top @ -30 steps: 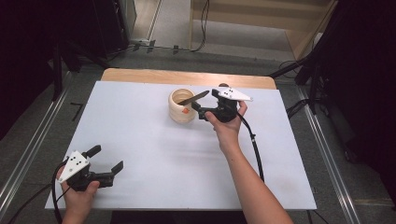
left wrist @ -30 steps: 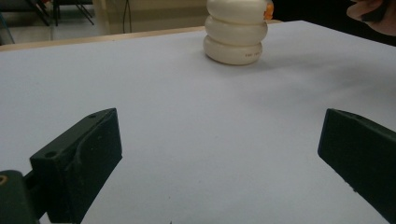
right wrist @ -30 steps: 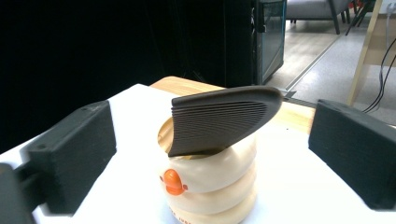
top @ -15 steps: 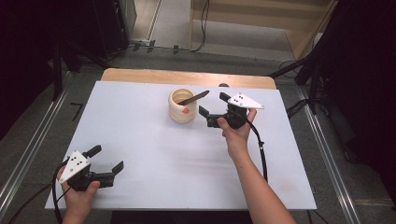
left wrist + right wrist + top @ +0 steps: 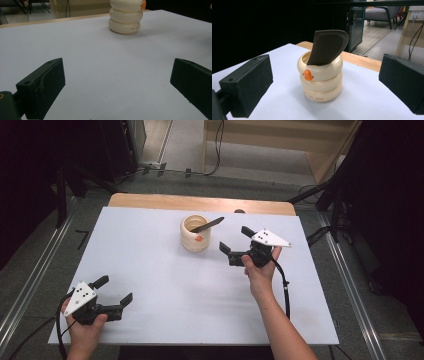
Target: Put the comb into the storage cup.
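Note:
A cream ribbed cup (image 5: 195, 234) with a small orange mark stands upright at the back middle of the white table (image 5: 150, 270). A dark brown comb (image 5: 207, 225) leans in it, sticking out toward the right. In the right gripper view the cup (image 5: 320, 80) and comb (image 5: 327, 46) sit straight ahead between the open jaws. My right gripper (image 5: 235, 245) is open, just right of the cup, not touching it. At the front left my left gripper (image 5: 114, 291) rests open and holds nothing; its view shows the cup (image 5: 125, 17) far off.
A wooden strip (image 5: 200, 202) runs along the table's far edge. Metal rails (image 5: 30, 285) flank the table on both sides. Cables trail from both grippers. Dark furniture and a floor lie beyond the table.
My right gripper has let go of the comb, which now rests in the cup, and has drawn back to the right and toward me. The left gripper has stayed put.

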Demonstrator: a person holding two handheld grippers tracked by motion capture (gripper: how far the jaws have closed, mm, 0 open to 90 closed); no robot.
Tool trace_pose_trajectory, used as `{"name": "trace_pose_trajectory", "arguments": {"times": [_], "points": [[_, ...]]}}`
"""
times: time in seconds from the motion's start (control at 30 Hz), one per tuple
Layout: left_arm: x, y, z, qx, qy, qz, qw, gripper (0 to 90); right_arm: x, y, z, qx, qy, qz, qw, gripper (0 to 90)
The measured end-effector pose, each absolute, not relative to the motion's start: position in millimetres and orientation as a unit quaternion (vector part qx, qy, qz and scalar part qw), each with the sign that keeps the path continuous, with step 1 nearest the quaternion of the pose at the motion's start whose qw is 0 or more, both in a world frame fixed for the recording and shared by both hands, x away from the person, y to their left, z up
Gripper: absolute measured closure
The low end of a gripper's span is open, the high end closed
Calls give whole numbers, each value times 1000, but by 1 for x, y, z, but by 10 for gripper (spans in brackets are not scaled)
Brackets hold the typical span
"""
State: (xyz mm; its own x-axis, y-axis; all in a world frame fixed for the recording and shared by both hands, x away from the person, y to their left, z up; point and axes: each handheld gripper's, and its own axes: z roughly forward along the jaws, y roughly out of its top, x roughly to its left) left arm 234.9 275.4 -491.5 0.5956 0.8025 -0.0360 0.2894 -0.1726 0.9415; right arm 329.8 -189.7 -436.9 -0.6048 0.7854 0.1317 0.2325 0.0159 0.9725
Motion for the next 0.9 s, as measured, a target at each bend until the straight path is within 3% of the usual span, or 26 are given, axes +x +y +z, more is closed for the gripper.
{"name": "trace_pose_trajectory", "arguments": {"times": [0.9], "points": [[236,276,-491,720,383,250,522,0,289,-232,-464,398,662,591,235,0]]}}
